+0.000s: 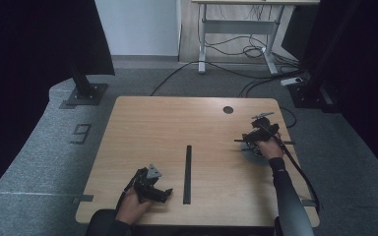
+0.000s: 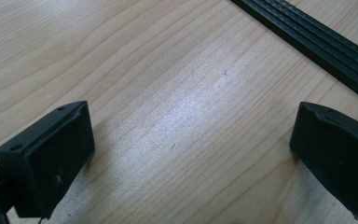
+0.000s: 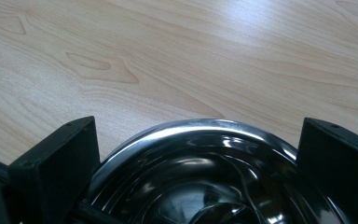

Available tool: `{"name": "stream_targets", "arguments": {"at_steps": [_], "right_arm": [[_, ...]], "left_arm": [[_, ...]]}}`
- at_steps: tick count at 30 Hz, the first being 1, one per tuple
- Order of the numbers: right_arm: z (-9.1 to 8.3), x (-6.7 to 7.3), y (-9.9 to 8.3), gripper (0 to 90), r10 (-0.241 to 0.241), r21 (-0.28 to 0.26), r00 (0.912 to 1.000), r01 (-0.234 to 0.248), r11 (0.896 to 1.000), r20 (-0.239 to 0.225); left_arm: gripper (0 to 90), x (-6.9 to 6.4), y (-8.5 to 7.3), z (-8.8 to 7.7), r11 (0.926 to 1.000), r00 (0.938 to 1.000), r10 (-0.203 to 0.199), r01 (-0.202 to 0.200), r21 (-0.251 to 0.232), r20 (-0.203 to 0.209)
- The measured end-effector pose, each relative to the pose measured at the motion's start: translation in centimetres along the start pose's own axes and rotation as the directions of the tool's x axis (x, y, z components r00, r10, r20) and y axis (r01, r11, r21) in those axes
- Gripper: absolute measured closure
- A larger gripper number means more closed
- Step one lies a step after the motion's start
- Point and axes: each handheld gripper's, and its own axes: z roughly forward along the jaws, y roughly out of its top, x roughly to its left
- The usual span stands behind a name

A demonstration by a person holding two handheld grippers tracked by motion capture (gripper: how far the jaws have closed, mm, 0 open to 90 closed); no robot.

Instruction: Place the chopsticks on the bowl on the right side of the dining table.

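Note:
A shiny metal bowl point(image 3: 205, 177) lies on the wooden table point(image 1: 177, 128) at its right side, and the same bowl point(image 1: 251, 155) peeks out under the right hand. My right gripper point(image 3: 196, 163) hovers over the bowl's rim with its jaws wide apart, one on each side; my right gripper point(image 1: 256, 135) is held low there. My left gripper point(image 2: 191, 154) rests on bare wood near the front left, open with nothing between its jaws. In the high view my left gripper point(image 1: 165, 194) points toward a black strip point(image 1: 187, 174).
The black strip point(image 2: 317, 42) runs front to back along the table's middle. A round dark hole point(image 1: 228, 109) sits near the far edge. A thin black bar point(image 1: 288, 142) lies across by the right hand. Cables, a stand and a desk frame are on the floor beyond.

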Motion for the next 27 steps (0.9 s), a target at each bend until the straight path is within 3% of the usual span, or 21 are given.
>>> {"name": "stream_targets", "arguments": {"at_steps": [6,10,20,27], "right_arm": [[-0.6,0.0,0.0,0.0,-0.017,-0.012,0.9998,0.017,1.0,-0.004],[-1.9,-0.2,0.0,0.0,-0.059,-0.029,0.9981,0.059,0.998,-0.015],[-6.4,-1.1,-1.1,0.0,-0.047,-0.097,0.9968,0.041,0.994,-0.064],[-9.1,-0.9,-2.7,0.0,-0.052,-0.118,0.995,0.042,0.992,-0.085]], "left_arm": [[0.0,0.0,0.0,0.0,1.0,1.0,0.0,0.0,0.0,0.0],[0.0,0.0,0.0,0.0,1.0,1.0,0.0,0.0,0.0,0.0],[0.0,0.0,0.0,0.0,1.0,1.0,-0.001,0.001,0.0,0.0],[0.0,0.0,0.0,0.0,1.0,1.0,0.0,0.0,0.0,0.0]]}}
